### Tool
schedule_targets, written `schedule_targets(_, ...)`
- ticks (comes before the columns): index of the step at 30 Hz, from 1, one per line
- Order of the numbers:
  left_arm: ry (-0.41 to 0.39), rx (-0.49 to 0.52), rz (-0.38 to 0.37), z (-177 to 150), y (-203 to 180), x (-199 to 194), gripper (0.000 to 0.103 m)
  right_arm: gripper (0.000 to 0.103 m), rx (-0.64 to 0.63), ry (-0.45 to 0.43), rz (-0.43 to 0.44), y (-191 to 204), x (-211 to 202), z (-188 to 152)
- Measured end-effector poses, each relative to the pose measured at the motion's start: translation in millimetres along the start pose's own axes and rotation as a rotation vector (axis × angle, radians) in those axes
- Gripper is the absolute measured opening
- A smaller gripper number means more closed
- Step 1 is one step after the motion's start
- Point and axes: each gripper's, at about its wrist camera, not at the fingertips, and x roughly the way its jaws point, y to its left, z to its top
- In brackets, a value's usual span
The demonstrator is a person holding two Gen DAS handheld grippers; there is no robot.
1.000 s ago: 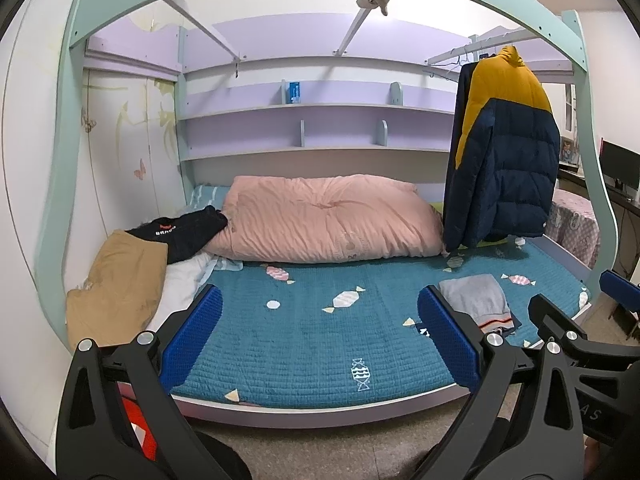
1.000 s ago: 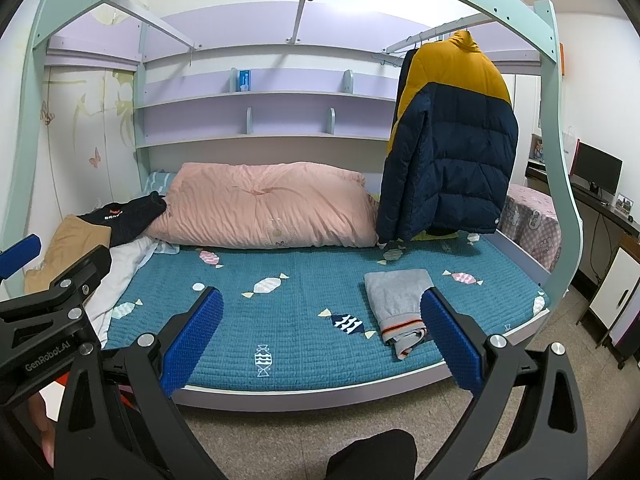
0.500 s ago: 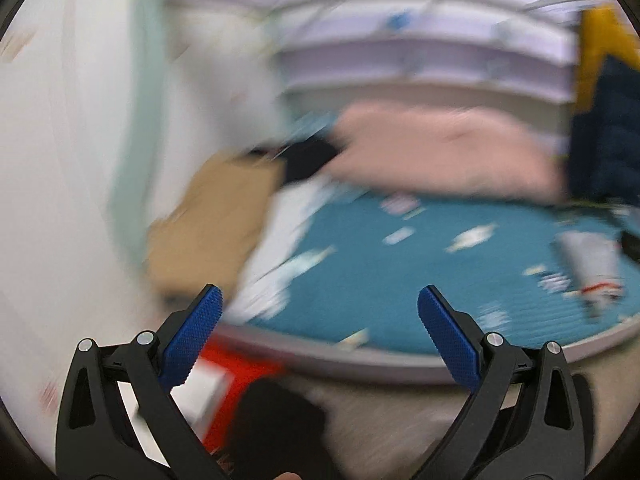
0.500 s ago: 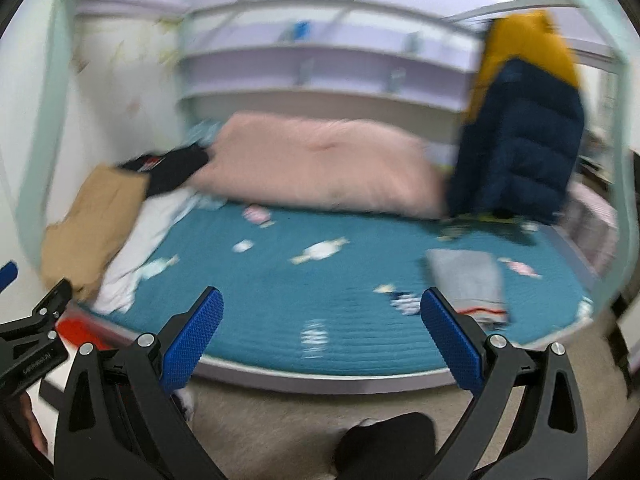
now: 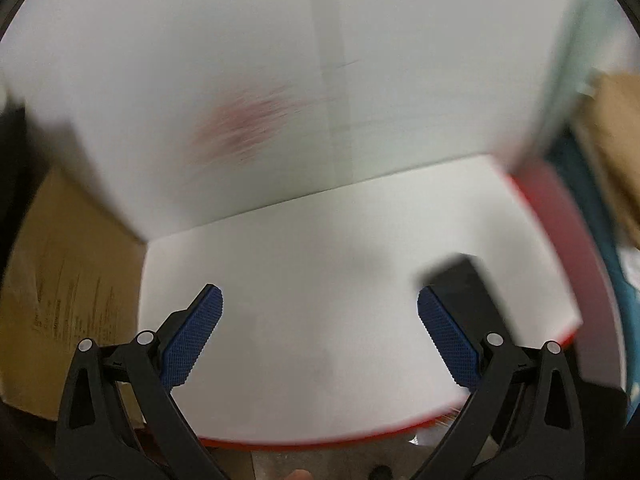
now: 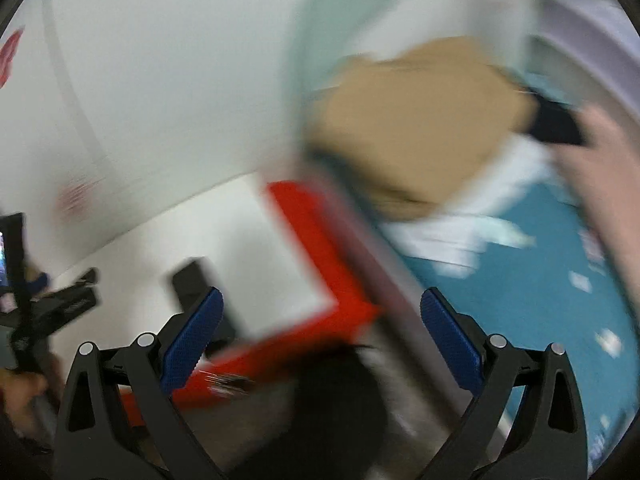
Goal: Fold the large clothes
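Right wrist view, blurred: tan garment (image 6: 420, 120) heaped at bed (image 6: 520, 280) edge; right gripper (image 6: 318, 344) and left gripper (image 5: 318, 344) fingers spread, empty. Steady first, then pinch a hem

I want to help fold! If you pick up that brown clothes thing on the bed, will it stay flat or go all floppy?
Probably floppy: the tan garment lies slumped at the edge of the teal bed cover, like soft cloth. It looks big, so it would likely sag between the grippers. The picture is blurry, so its weight is hard to judge.
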Motion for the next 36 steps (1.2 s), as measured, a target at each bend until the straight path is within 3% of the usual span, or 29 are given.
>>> schedule_targets(3,0.004,-0.057,0.047,-1,38,45,0.098,0.095,-0.120,0.029,0.076,69,55,9)
schedule_targets(6,0.086,-0.145,0.020,-8,73,93,0.098,0.095,-0.199,0.069,0.144,116,95,4)
schedule_targets(9,0.089,-0.232,0.039,-19,102,118,0.098,0.095,-0.247,0.054,0.155,143,124,-2)
schedule_targets(15,0.095,-0.186,0.062,-35,118,150,0.098,0.095,-0.270,0.054,0.200,194,185,2)
schedule_targets(19,0.105,-0.192,0.024,-44,127,164,0.098,0.095,-0.327,0.046,0.233,225,204,1)
schedule_targets(27,0.048,-0.201,0.017,-43,130,170,0.098,0.095,-0.329,0.073,0.302,248,230,0)
schedule_targets(33,-0.021,-0.198,0.043,-42,128,168,0.098,0.096,-0.288,0.054,0.301,244,241,8)
schedule_targets(36,-0.019,-0.227,0.019,-40,133,172,0.098,0.096,-0.284,0.031,0.278,241,245,10)
